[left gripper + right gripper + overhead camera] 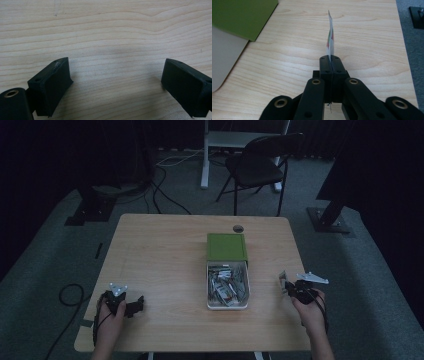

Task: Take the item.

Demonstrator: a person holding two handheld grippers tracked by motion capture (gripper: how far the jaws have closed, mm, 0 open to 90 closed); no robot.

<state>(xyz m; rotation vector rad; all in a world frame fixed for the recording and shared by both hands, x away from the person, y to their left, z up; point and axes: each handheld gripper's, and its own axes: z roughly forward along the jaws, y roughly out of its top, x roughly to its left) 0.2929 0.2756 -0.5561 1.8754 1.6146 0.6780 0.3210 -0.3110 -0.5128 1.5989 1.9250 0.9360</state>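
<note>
My right hand-held gripper is clamped tight on a thin card, edge-on to its camera, standing upright out of the closed jaws. It looks like a small printed card or flat packet, with colour on one face; I can't read the print. In the high view the right hand-held gripper holds it above the right edge of the surface, just right of the white box. I'd judge the card very light, thin, bendy and a bit slick, so a pinch well in from one edge is right; a corner grip could let it swivel or flex.

The box is full of similar small packets, with its green lid lying flat right behind it.

My left hand-held gripper is released, jaws wide apart over bare wood with nothing between them, parked near the surface's front left corner.
</note>
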